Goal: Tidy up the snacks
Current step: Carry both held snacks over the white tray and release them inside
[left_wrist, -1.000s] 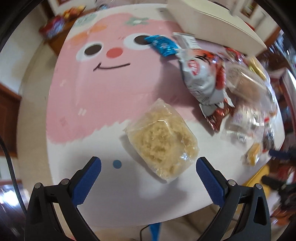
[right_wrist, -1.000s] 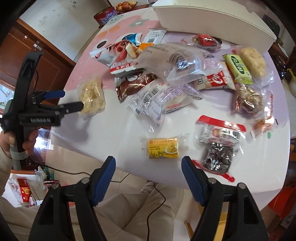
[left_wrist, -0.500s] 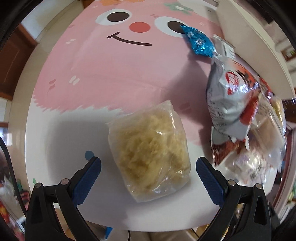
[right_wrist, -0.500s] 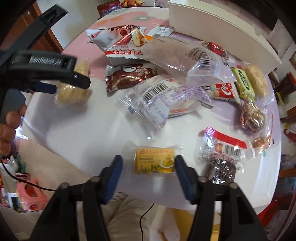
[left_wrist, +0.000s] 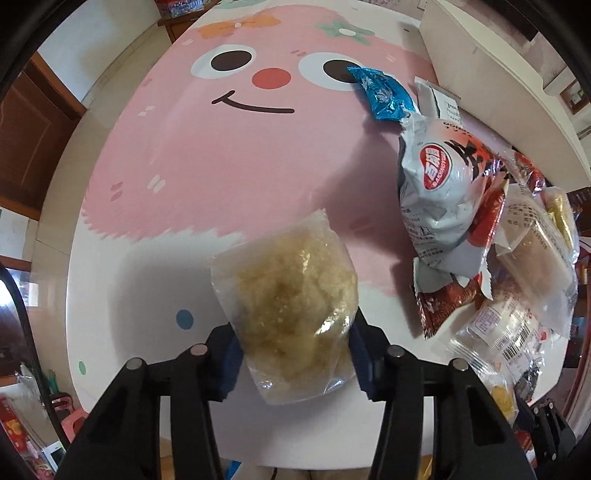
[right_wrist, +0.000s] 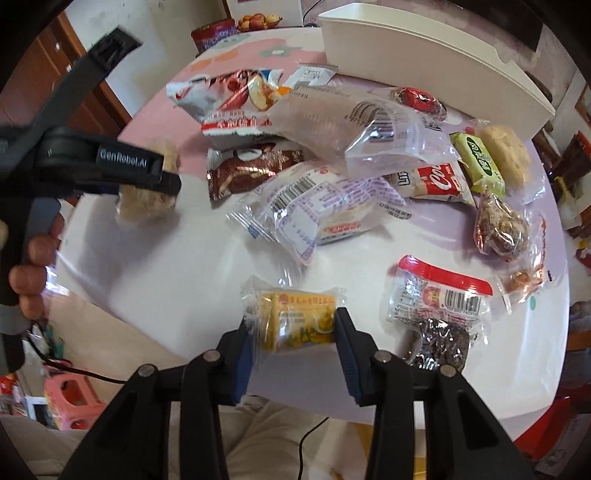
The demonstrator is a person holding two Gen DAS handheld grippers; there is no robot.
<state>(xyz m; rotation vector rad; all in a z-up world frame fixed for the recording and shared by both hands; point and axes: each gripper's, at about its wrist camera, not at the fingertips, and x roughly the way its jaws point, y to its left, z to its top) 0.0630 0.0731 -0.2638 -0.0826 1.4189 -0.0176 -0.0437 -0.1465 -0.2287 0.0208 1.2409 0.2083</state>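
Round table (left_wrist: 110, 295), white rim, pink cartoon face printed across top: two dark eyes, red nose (left_wrist: 271, 78), curved smile. Orange bow (left_wrist: 238, 27) at 12 o'clock of face, green flower (left_wrist: 341, 31) at 1 o'clock. Blue dot (left_wrist: 184, 319) on white part near 7 o'clock edge. Beyond table, 12 o'clock: fruit bowl (right_wrist: 257, 21), red tin (right_wrist: 214, 34) beside it. Brown wooden cabinet (right_wrist: 48, 70) at 10 o'clock. Pink stool (right_wrist: 72, 404) on floor, 8 o'clock. Black cable (right_wrist: 314, 435) hanging below table edge at 6 o'clock.
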